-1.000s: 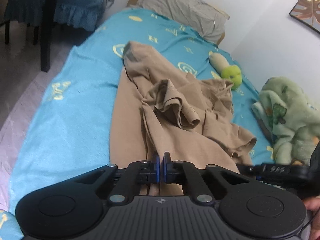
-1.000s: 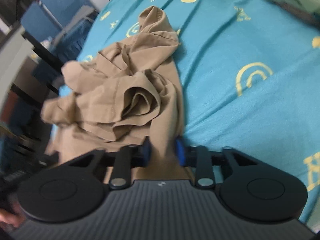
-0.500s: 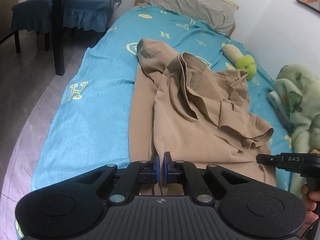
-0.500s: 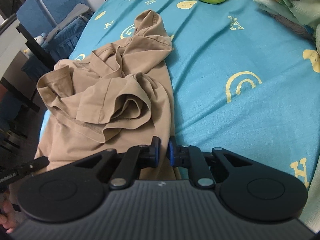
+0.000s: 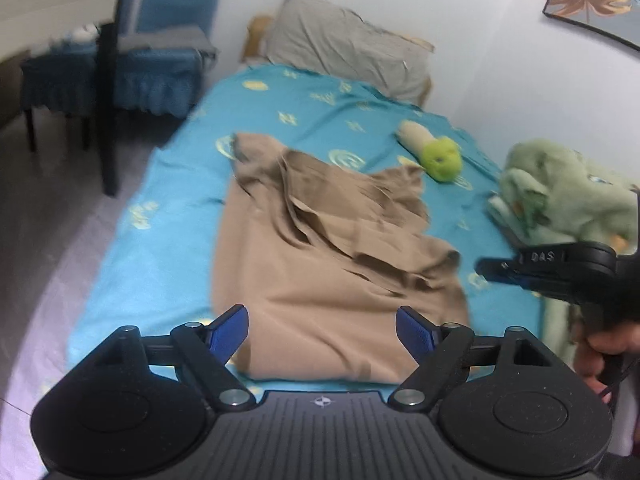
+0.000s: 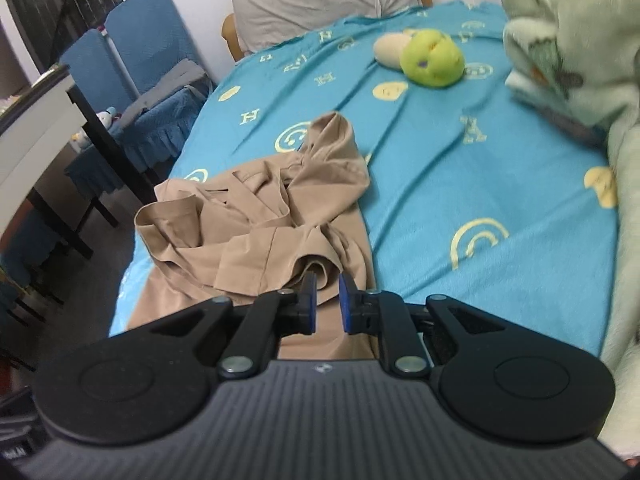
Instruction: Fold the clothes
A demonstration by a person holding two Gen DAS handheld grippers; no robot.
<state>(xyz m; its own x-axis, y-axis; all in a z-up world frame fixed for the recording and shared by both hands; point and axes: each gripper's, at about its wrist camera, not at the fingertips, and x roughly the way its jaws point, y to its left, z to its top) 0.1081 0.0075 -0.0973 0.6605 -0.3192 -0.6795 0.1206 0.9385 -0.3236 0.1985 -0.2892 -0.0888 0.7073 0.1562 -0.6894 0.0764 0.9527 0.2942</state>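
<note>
Having clamped the tan shirt point(image 5: 320, 280) earlier, your left gripper point(image 5: 322, 330) has just sprung its jaws apart, empty; your right gripper point(image 6: 328, 304) shows jaws slightly parted, grip unclear.

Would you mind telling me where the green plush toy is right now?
The green plush toy lies on the blue bedsheet, beyond the far right corner of the tan garment, between the grey pillow and the green blanket.

The tan garment's point(image 6: 288, 220) near hem is hidden, perhaps under the right hand-held gripper point(image 6: 328, 304).
</note>
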